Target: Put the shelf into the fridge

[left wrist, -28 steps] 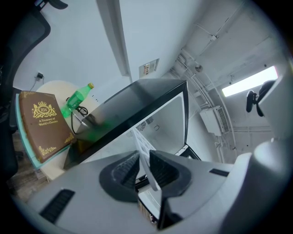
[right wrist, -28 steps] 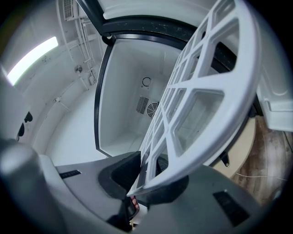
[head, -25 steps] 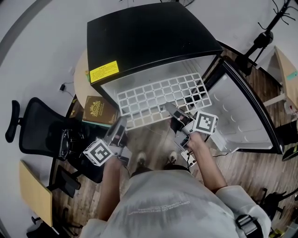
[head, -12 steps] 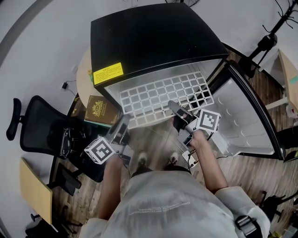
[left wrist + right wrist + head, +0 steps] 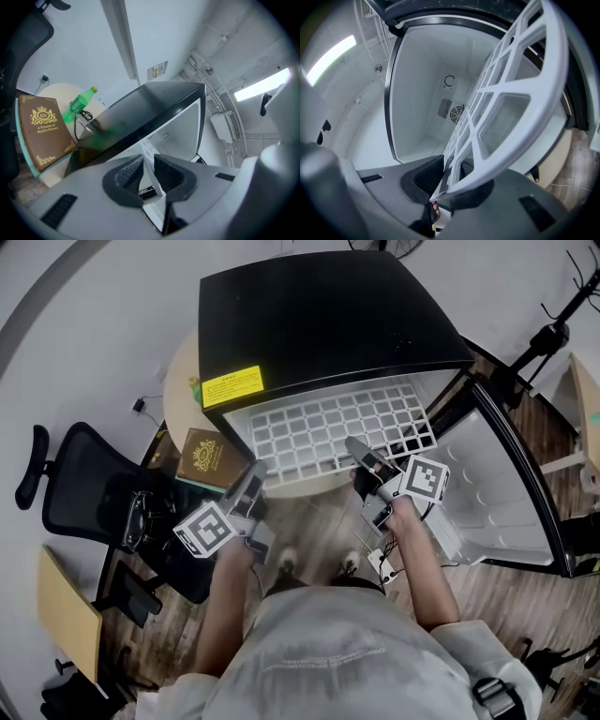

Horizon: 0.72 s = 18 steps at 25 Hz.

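The white grid shelf (image 5: 333, 427) lies level and sticks out of the open black fridge (image 5: 319, 315), its back part inside. My left gripper (image 5: 251, 482) is shut on the shelf's front left edge; in the left gripper view the thin white edge (image 5: 151, 161) runs between the pads of this gripper (image 5: 147, 173). My right gripper (image 5: 359, 451) holds the front right rim. In the right gripper view the shelf (image 5: 520, 93) rises from between the pads of the gripper (image 5: 449, 180). Its jaws have just been opening a little, with the rim still between them.
The fridge door (image 5: 487, 493) stands open at the right. A brown book (image 5: 208, 457) leans on a round table (image 5: 183, 399) left of the fridge, with a green bottle (image 5: 79, 101) behind it. A black office chair (image 5: 84, 502) stands at the left. The white fridge interior (image 5: 426, 93) has a fan vent at the back.
The shelf has slid a little further into the fridge, and the right gripper has moved in with it. The left gripper has barely moved.
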Available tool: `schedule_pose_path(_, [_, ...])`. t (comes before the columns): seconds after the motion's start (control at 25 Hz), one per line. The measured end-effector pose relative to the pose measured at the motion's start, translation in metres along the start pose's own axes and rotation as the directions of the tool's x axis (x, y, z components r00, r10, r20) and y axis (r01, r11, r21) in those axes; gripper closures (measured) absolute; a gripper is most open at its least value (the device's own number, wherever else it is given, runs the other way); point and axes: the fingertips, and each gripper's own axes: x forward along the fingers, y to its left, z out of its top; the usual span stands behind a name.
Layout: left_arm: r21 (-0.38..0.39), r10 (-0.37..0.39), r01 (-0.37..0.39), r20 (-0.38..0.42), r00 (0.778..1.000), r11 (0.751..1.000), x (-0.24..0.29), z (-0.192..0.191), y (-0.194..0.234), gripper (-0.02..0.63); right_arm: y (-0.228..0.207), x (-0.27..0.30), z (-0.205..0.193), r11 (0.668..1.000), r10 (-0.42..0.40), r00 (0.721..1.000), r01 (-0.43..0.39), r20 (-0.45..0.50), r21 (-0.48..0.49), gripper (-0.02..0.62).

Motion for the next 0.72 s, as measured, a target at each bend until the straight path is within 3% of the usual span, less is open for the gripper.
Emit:
schedule_pose_path(0.2, [-0.089,-0.057,0.064,0.083,0.995,0.994,0.001,0.001,-0.005,0.535,0.002,0.001,0.0,1.0,0.015,1.0,-0.015,0.004,-0.019,0.532])
schedule_pose_path(0.32, [-0.061,-0.068,0.075,0.107,0.992,0.995,0.001,0.0,-0.007,0.535,0.003,0.001,0.0,0.999,0.025,1.0,-0.025,0.013,-0.026,0.526])
schedule_pose_path(0.48, [0.044,-0.048,0.045,0.077,0.996,0.998,-0.008,-0.011,-0.004,0.517,0.01,-0.002,-0.008,0.996,0.044,0.999,-0.044,0.001,-0.082,0.491])
schedule_pose_path(0.72, [0.038,-0.094,0.092,0.048,0.994,0.995,-0.007,-0.055,-0.018,0.497,0.008,-0.03,-0.019,0.991,0.052,0.998,-0.056,-0.029,-0.124,0.479])
